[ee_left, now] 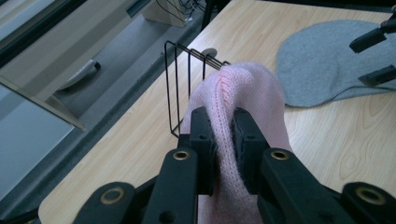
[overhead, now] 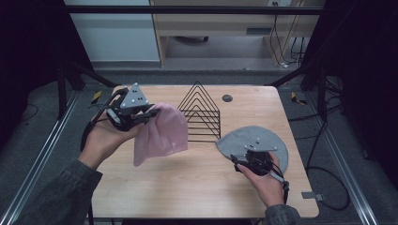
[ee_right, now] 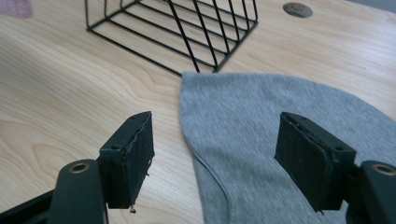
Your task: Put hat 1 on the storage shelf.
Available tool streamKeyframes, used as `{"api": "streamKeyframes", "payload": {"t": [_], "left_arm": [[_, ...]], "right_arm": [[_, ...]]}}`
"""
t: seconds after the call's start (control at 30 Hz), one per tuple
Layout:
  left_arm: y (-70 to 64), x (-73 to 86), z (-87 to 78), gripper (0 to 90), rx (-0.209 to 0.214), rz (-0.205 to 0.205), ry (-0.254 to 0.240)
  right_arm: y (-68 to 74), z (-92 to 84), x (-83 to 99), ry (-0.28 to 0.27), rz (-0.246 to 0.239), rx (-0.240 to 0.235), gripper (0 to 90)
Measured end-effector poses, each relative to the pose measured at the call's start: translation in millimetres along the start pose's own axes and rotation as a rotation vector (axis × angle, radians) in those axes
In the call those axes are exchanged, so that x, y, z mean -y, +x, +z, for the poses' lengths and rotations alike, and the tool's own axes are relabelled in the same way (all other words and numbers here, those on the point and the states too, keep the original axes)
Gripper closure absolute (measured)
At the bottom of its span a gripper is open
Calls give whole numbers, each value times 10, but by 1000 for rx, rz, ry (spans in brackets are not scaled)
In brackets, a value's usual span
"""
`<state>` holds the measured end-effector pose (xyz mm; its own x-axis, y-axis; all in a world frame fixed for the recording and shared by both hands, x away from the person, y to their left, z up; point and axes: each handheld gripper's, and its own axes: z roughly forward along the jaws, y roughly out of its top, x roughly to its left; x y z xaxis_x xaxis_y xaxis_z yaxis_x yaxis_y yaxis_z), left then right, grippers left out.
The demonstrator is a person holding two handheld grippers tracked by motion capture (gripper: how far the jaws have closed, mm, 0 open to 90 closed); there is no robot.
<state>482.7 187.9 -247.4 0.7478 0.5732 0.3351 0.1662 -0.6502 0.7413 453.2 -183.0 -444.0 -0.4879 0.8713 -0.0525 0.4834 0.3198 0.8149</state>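
A pink knitted beanie (overhead: 162, 131) hangs in the air over the left half of the table, pinched at its top edge by my left gripper (overhead: 151, 112). In the left gripper view the black jaws are shut on a fold of the pink beanie (ee_left: 243, 93). A grey beanie (overhead: 256, 138) lies flat on the right side of the table. My right gripper (overhead: 241, 161) hovers at its near-left edge, open. In the right gripper view the grey beanie (ee_right: 280, 121) lies below the wide-apart pads (ee_right: 135, 154), which do not press it.
A black wire rack (overhead: 202, 112) of triangular dividers stands mid-table behind both beanies. A round cable hole (overhead: 227, 98) sits in the wooden tabletop (overhead: 187, 187) behind the rack. Black frame posts and cables surround the table.
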Motion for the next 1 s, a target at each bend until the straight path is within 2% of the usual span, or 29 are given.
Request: {"api": "streamKeyframes", "payload": {"t": [0.1, 0.23, 0.43, 0.7, 0.9, 1.0], "left_arm": [[31, -62, -47, 804, -1, 5, -21], [79, -126, -89, 804, -3, 1, -40], [115, -204, -108, 804, 0, -3, -52], [101, -375, -131, 804, 10, 16, -68], [74, -472, -131, 804, 27, 27, -98], [51, -503, -130, 803, 33, 29, -105]], "right_arm": [[47, -28, -67, -16, -3, -17, 304], [141, -79, -213, -47, 2, -65, 330], [332, -111, -489, -46, -80, -118, 360], [568, -94, -916, -23, -182, -229, 376], [640, -66, -1152, -22, -220, -276, 390], [643, -39, -1233, -24, -232, -276, 413]]}}
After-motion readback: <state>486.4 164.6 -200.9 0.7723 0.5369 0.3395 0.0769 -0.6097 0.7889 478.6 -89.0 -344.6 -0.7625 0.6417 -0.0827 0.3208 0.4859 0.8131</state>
